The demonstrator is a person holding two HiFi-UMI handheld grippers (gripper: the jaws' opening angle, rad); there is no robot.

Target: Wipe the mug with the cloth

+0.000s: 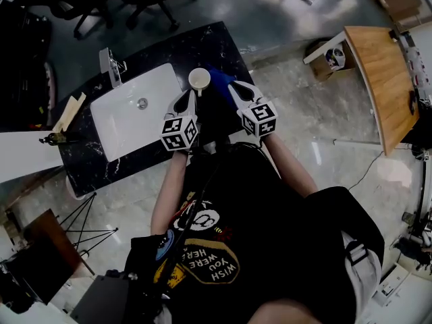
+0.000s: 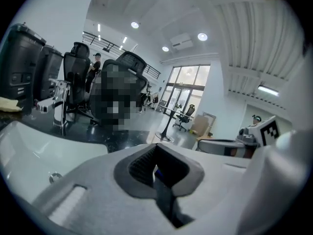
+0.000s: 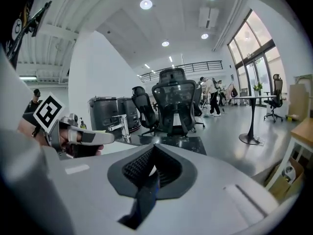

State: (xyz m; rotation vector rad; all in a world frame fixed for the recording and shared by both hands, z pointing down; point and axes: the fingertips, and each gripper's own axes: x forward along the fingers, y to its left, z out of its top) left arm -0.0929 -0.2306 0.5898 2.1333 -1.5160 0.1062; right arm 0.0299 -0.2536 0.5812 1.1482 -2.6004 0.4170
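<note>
Both jaws are together and empty. The left gripper [image 1: 187, 97] should steady the mug [image 1: 199, 79] while the right gripper [image 1: 235, 88] opens for the blue cloth [image 1: 219, 83].

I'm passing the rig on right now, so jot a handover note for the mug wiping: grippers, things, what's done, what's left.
Left gripper: jaws together, holding nothing, just short of the mug.
Right gripper: jaws together, tips over the blue cloth; no grip on it evident.
Mug upright on the dark counter beside the sink, cloth lying just right of it.
Done: nothing evident. Left: take cloth, steady mug, wipe.
</note>
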